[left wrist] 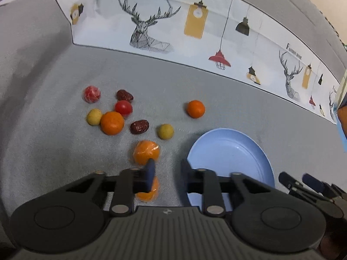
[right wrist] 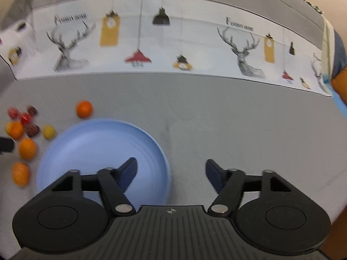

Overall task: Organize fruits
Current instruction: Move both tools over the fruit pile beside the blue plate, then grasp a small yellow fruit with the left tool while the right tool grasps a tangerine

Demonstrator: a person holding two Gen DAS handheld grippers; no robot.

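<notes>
From the left wrist, the left gripper hangs over a grey cloth-covered surface with its jaws narrowed but apart, nothing pressed between them. Its left finger stands in front of two wrapped orange fruits, one just beyond the fingertip and one partly hidden behind the finger. A light blue plate lies to the right, its near rim behind the right finger. Farther out lies a loose cluster: an orange touching a yellow ball and a red tomato, two dark red dates, a wrapped red fruit, and a second yellow ball. Another orange sits alone, apart from the group. A patterned paper strip with deer heads and lamps runs along the back. The right gripper shows at the lower right edge.

From the right wrist, somewhat blurred, the right gripper is about half open and holds nothing. Its left finger is over the plate, which is bare; the right finger is over grey cloth. The fruits lie left of the plate, the lone orange just beyond its far rim.
</notes>
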